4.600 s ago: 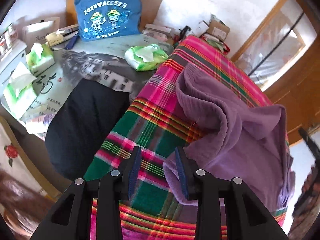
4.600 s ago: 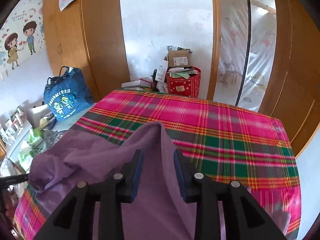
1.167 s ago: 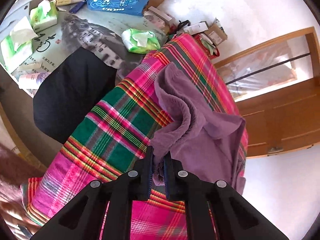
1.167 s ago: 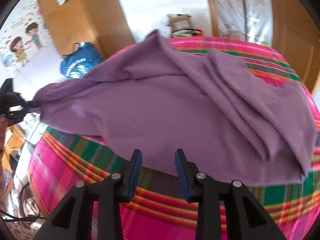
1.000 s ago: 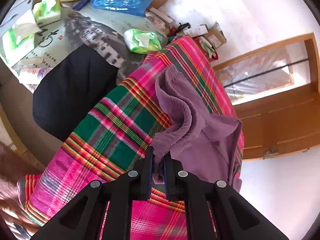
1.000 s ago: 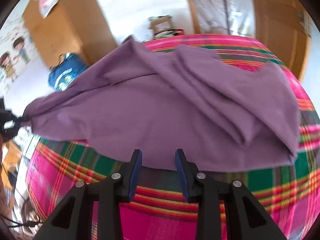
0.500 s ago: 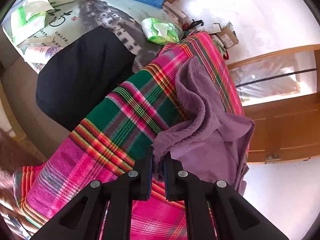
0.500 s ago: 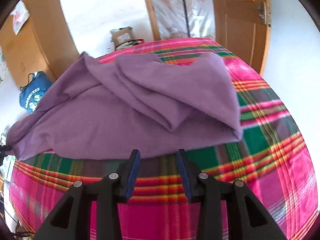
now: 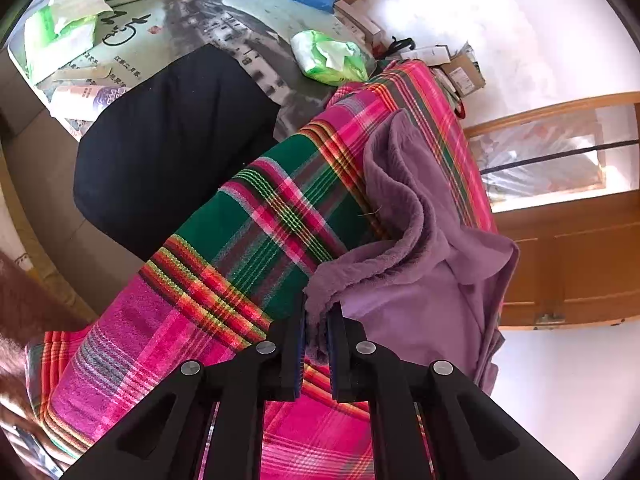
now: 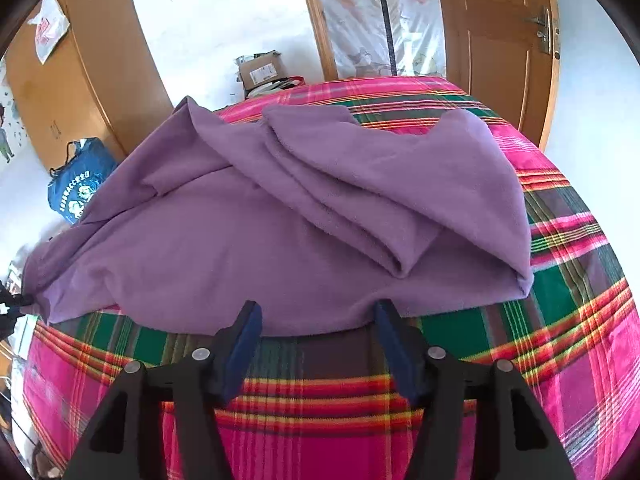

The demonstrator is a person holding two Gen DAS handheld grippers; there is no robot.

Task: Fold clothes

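Readable text, for you, the operator | blue bag: a row of pale characters stood above two cartoon figures, too small to read | grey printed table mat: large black brush calligraphy and a red seal showed, with smaller lines you could not make out | nothing else legible.

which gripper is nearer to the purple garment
Left. The left gripper is shut on a corner of the purple garment. The right gripper sits just short of its near edge, jaws opening, nothing between them.
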